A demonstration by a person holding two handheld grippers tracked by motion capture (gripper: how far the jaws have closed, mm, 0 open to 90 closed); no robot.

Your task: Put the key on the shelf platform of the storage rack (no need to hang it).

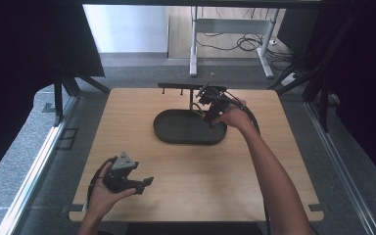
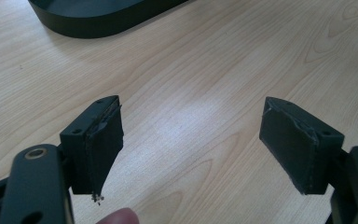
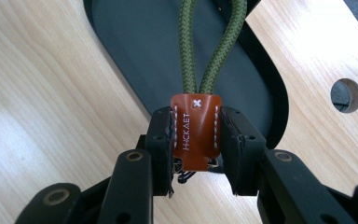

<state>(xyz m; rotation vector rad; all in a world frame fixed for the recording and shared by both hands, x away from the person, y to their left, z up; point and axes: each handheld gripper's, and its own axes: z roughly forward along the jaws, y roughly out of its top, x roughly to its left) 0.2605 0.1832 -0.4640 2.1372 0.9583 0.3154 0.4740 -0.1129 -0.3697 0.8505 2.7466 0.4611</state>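
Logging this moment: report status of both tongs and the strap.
Left tongs open, empty, over bare table. Right tongs shut on brown leather tab of green cord loop, above black oval tray. Nothing in the way.

Soft even light, dark edges

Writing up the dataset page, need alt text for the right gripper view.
The right hand-held gripper is shut on a brown leather tab joining a green cord loop, above a dark oval tray on a light wooden table.
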